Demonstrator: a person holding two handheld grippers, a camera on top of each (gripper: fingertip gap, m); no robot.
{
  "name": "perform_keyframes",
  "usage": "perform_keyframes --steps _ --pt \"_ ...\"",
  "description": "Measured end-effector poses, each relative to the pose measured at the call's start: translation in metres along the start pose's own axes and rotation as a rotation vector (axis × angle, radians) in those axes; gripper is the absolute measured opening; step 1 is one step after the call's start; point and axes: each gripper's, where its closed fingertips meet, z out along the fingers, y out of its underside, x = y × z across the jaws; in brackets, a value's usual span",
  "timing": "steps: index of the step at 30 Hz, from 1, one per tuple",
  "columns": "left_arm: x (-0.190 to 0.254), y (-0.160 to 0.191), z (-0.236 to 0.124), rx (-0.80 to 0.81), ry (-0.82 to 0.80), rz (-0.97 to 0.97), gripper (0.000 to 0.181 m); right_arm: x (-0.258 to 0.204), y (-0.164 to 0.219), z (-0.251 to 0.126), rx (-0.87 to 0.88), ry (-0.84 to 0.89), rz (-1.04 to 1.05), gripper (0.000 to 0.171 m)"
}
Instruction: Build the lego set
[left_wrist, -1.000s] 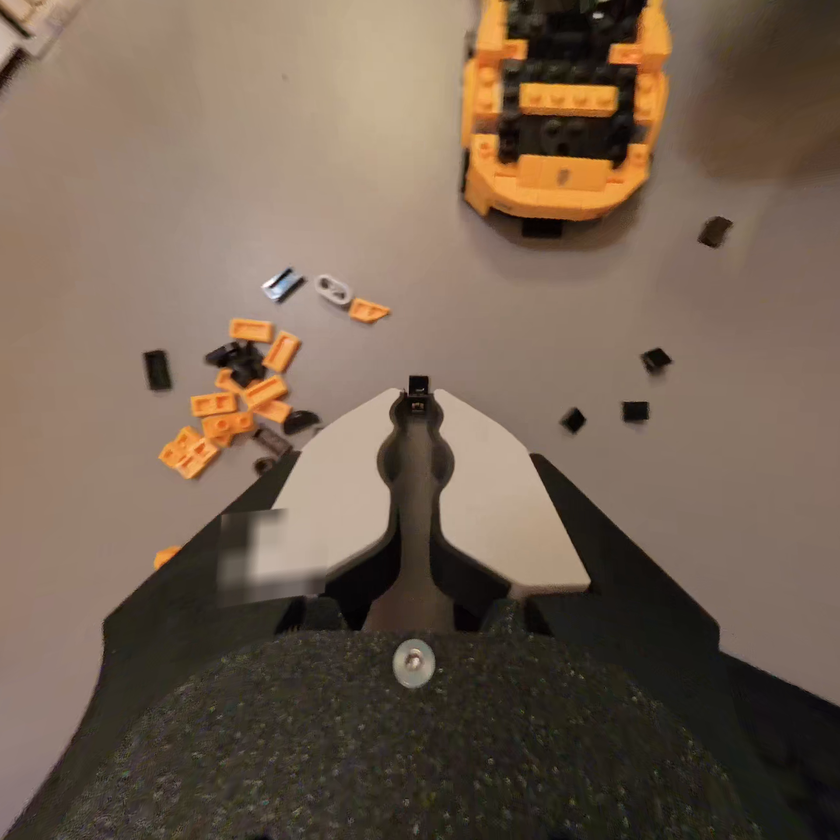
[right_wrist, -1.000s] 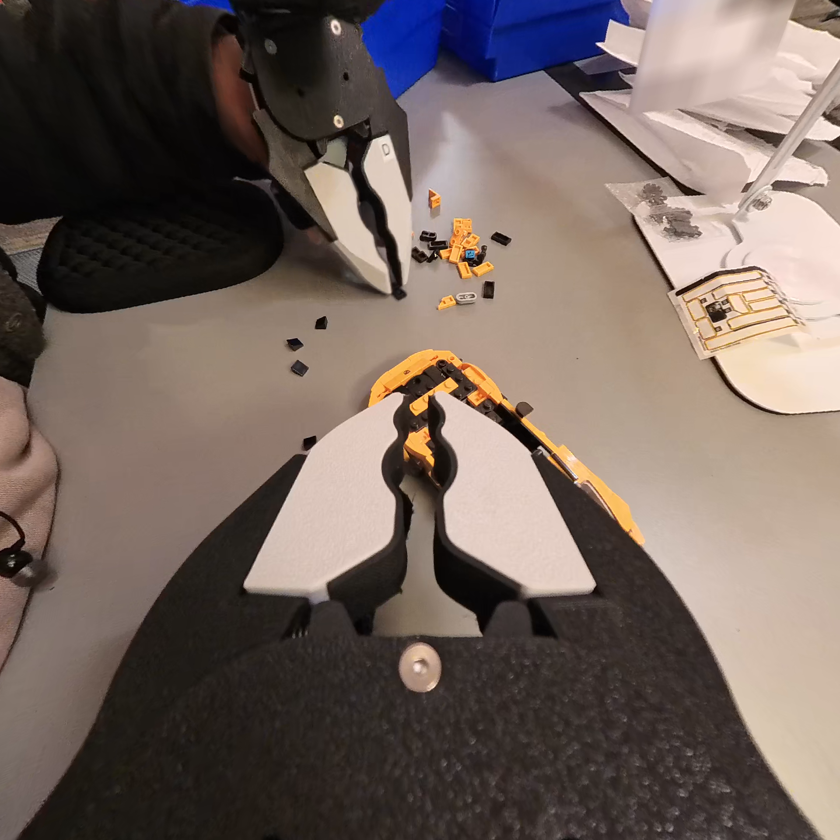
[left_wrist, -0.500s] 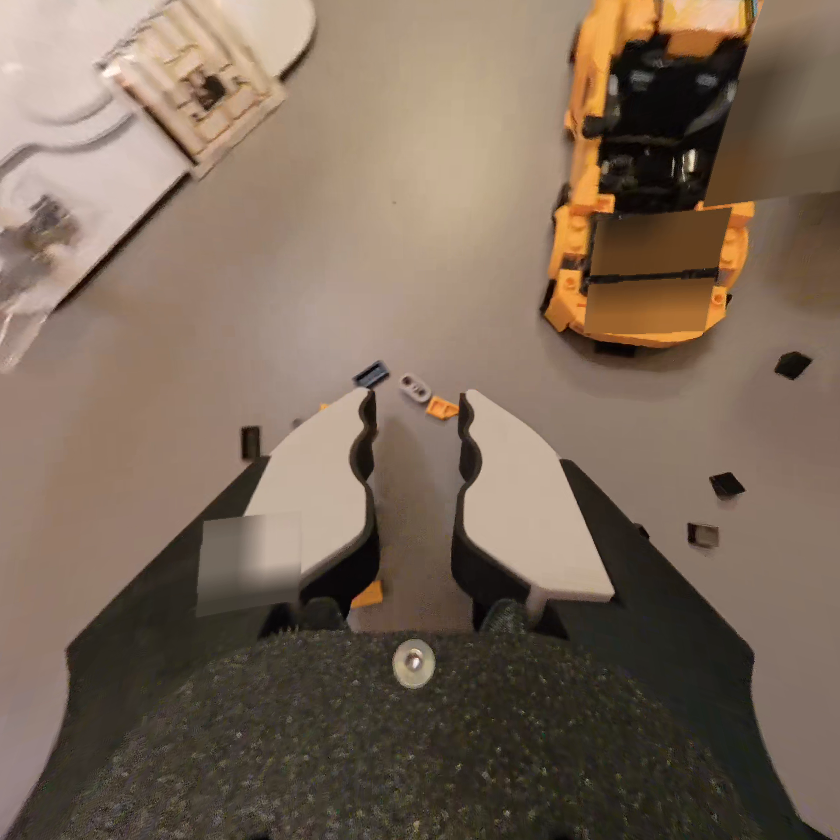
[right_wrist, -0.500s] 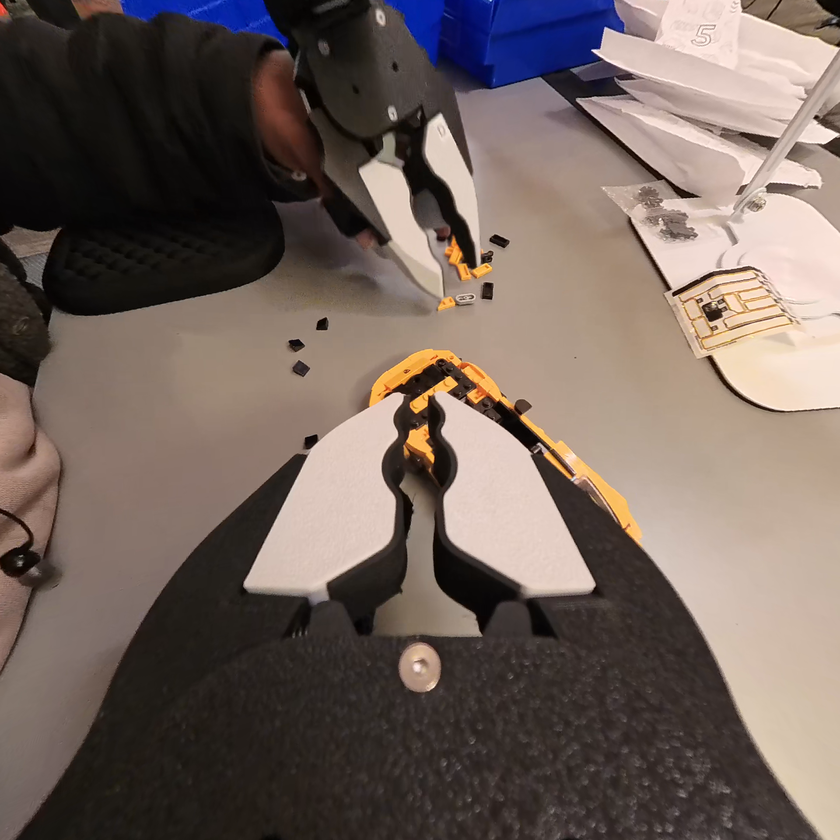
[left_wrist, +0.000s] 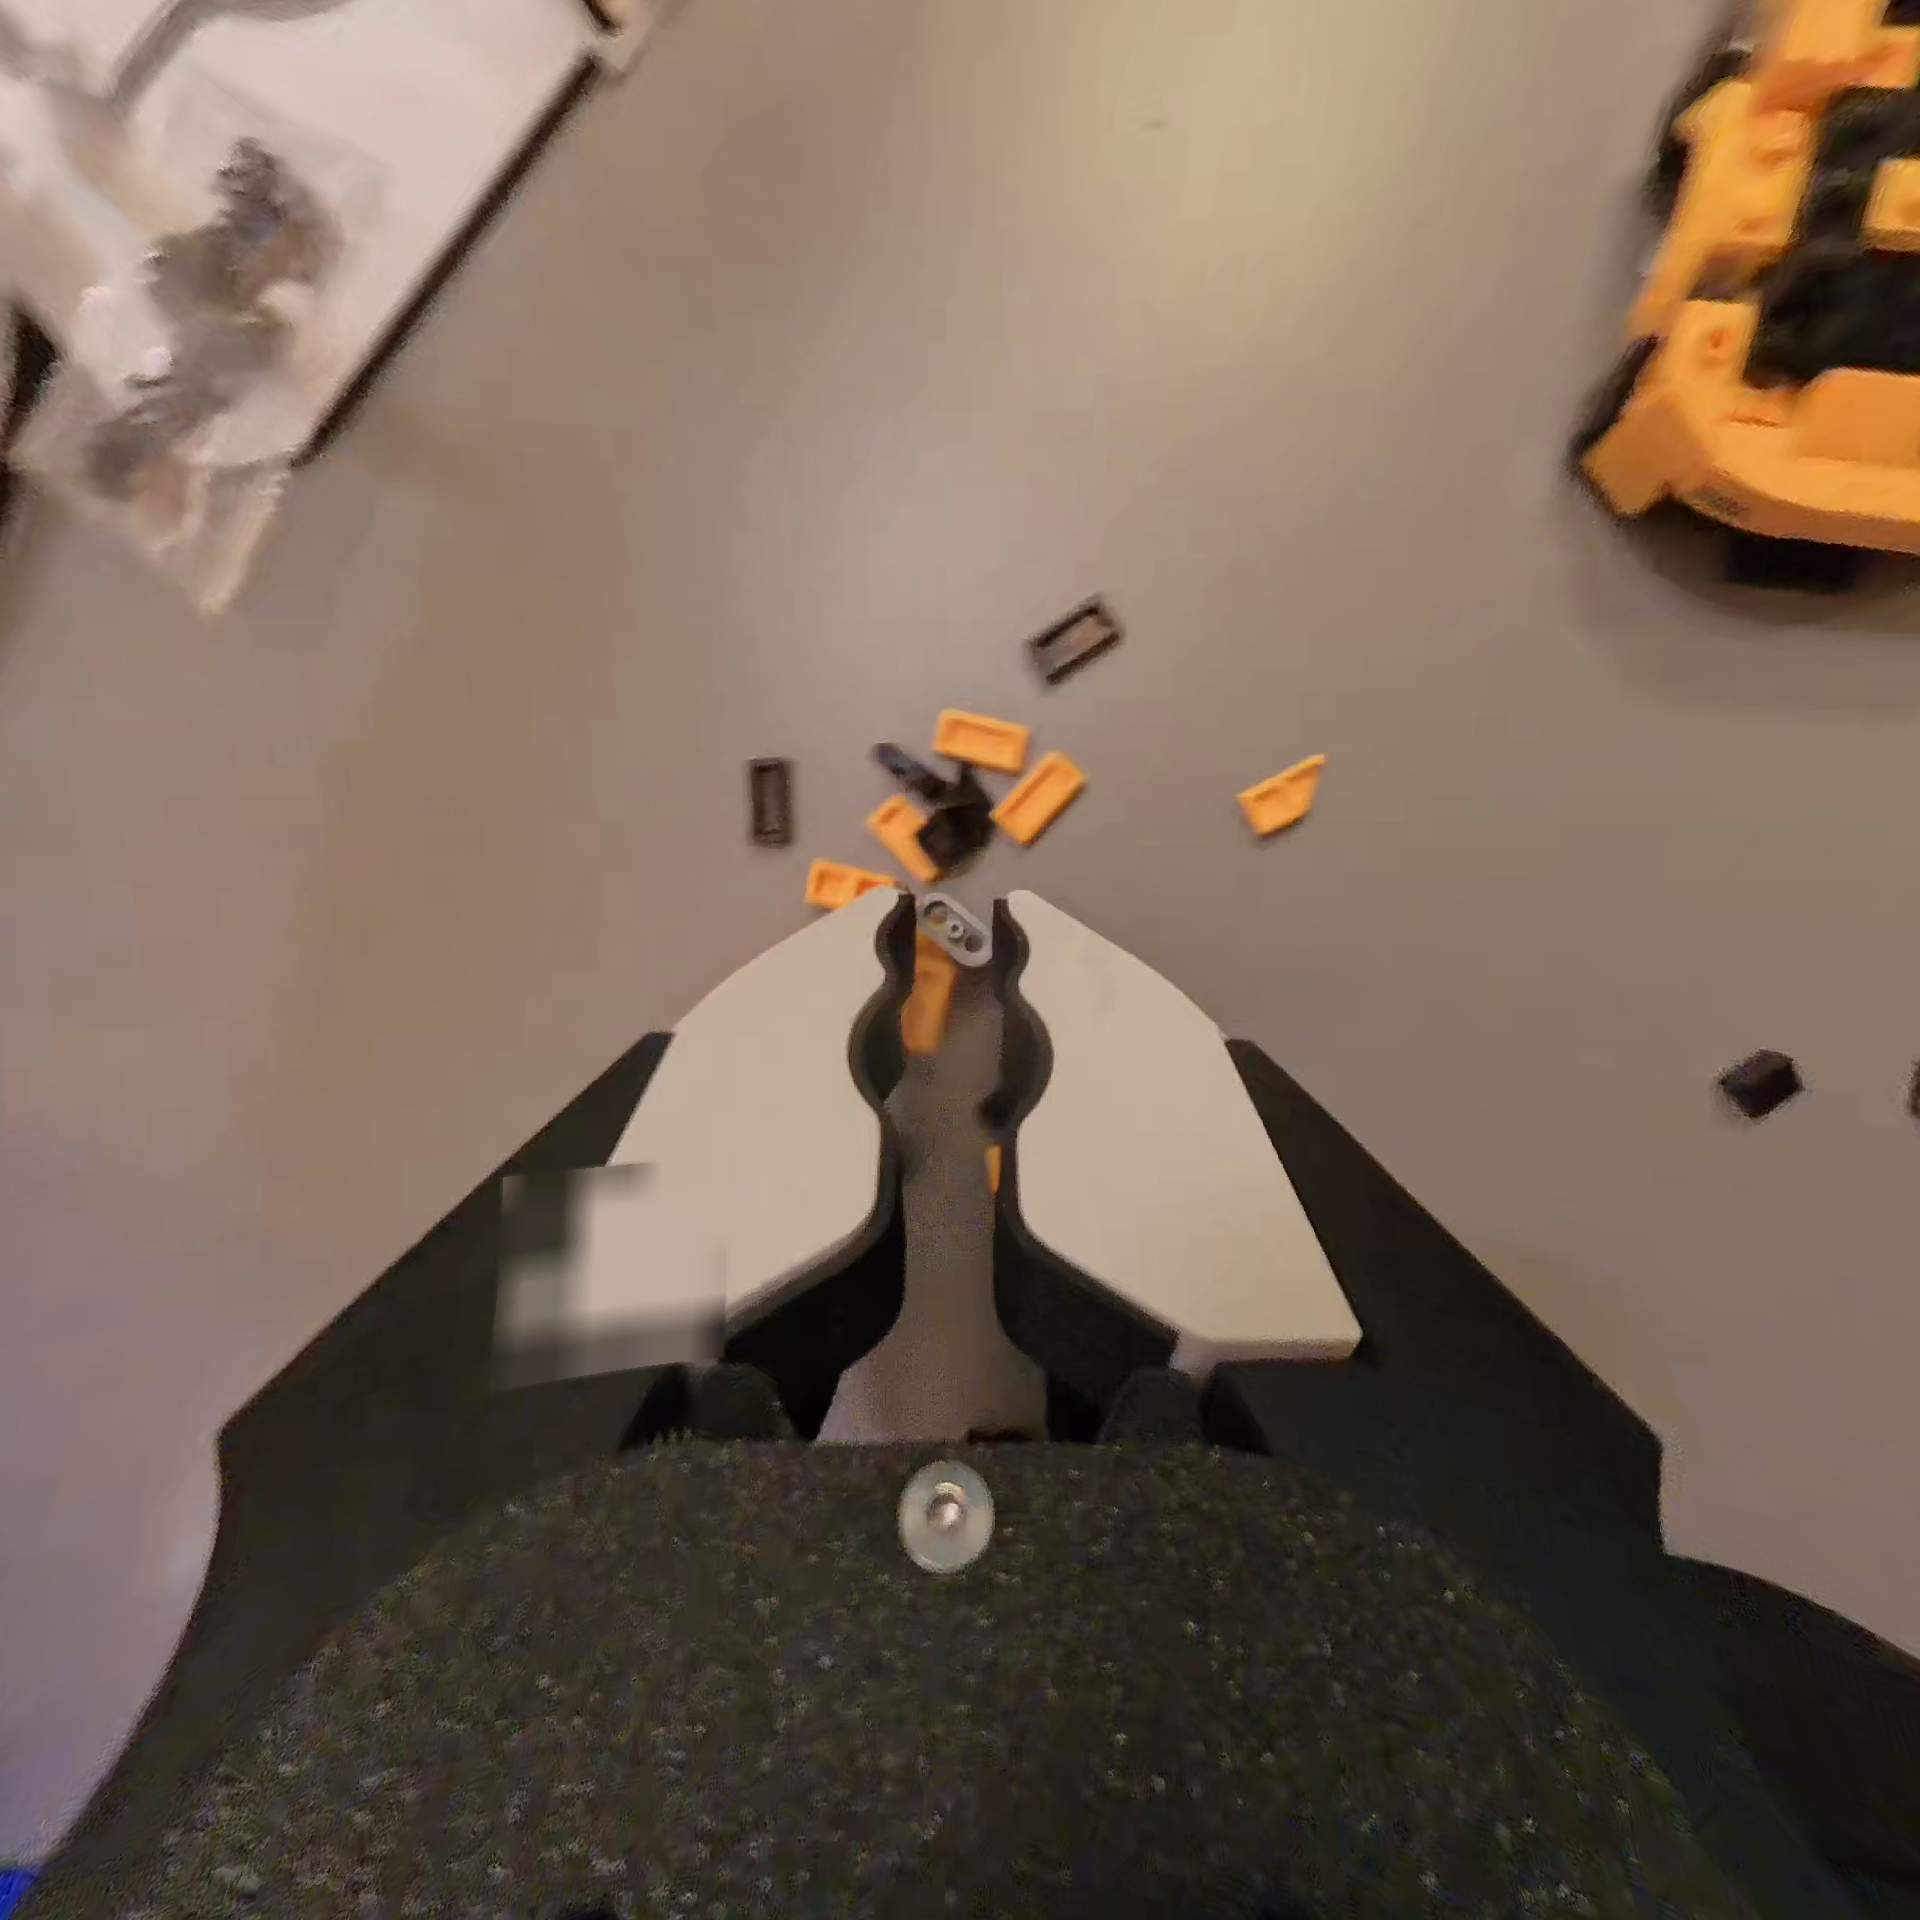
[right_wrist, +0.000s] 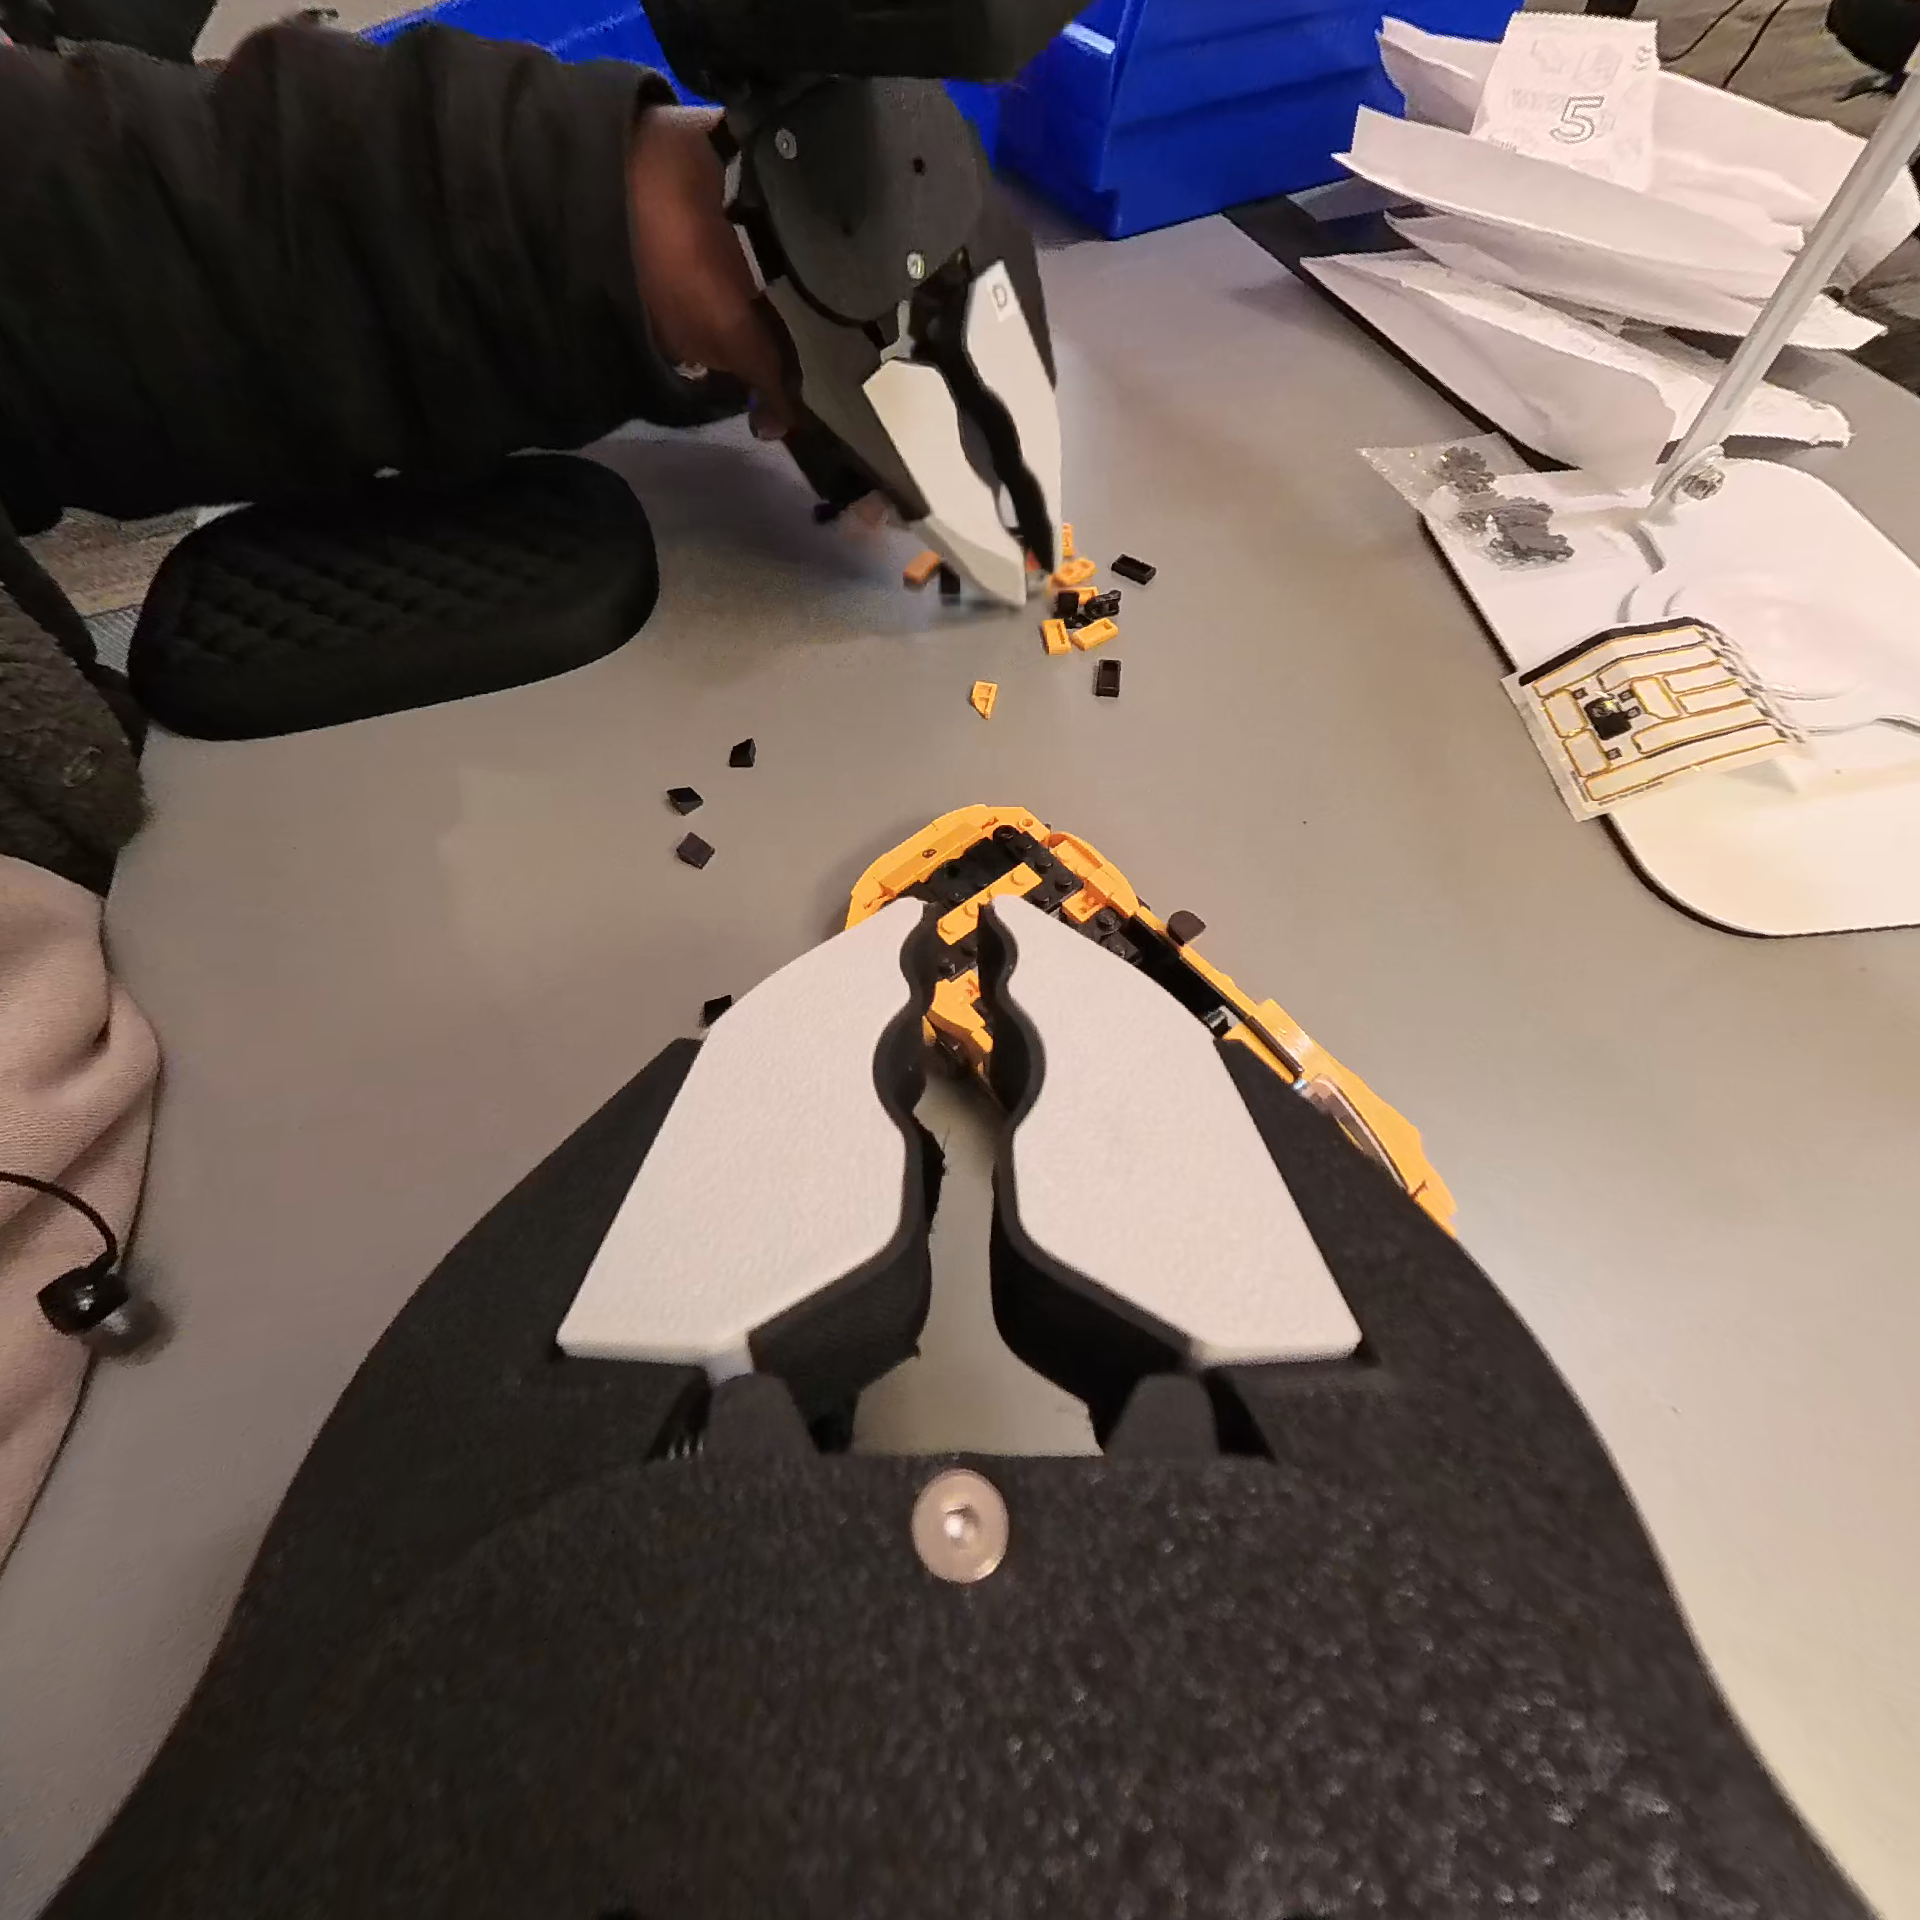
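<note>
The partly built orange and black car (right_wrist: 987, 862) lies on the grey table. My right gripper (right_wrist: 956, 911) is shut on the car's near end. The car also shows blurred at the top right of the left wrist view (left_wrist: 1766, 312). My left gripper (left_wrist: 954, 912) is down at the pile of loose orange and black pieces (left_wrist: 966, 800), shut on a small grey piece with holes (left_wrist: 956, 928). In the right wrist view the left gripper (right_wrist: 1023, 582) touches down at that pile (right_wrist: 1081, 613), held by a hand in a black sleeve (right_wrist: 312, 260).
Small black pieces (right_wrist: 691, 821) lie left of the car. An orange wedge (left_wrist: 1280, 795) and a black plate (left_wrist: 1075, 636) lie apart from the pile. A black cushion (right_wrist: 395, 592), blue bins (right_wrist: 1195, 125), paper bags (right_wrist: 1558, 208), a parts bag (right_wrist: 1496, 509) and a sticker sheet (right_wrist: 1652, 717) ring the table. The grippers' ends are close to 20 centimetres from one another.
My left gripper let go of a small black piece, opened, moved to the pile and closed on the grey piece. My right gripper has stayed shut on the car.
</note>
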Motion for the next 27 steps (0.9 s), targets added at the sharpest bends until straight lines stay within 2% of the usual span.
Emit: perform_keyframes --steps 3,6,10,13,15,19,22,27 --pt "-0.004 -0.011 -0.008 0.054 0.0 -0.035 0.019 0.0 0.0 0.0 -0.001 0.0 0.001 0.006" --pt "0.028 -0.027 -0.01 0.117 0.146 -0.009 0.02 0.0 0.0 0.0 -0.001 0.0 0.002 0.006" --pt "0.059 -0.027 0.0 0.082 0.259 0.06 0.019 0.0 0.0 0.0 -0.001 -0.002 0.004 0.006" --pt "0.058 -0.022 0.006 0.049 0.267 0.055 0.008 0.0 0.0 0.0 0.001 -0.001 0.005 0.006" --pt "0.054 -0.017 0.005 0.024 0.265 0.046 0.007 0.001 0.0 -0.001 0.004 -0.001 0.006 0.006" --pt "0.021 -0.008 -0.004 -0.005 0.145 -0.007 0.007 0.001 -0.001 -0.002 0.008 -0.002 0.007 0.006" --pt "0.006 -0.006 -0.008 -0.028 0.101 -0.039 0.027 0.0 0.0 -0.001 0.007 -0.006 0.007 0.006" --pt "0.014 -0.024 0.0 -0.007 0.137 0.023 0.025 0.0 0.0 -0.001 0.007 -0.004 0.007 0.006"
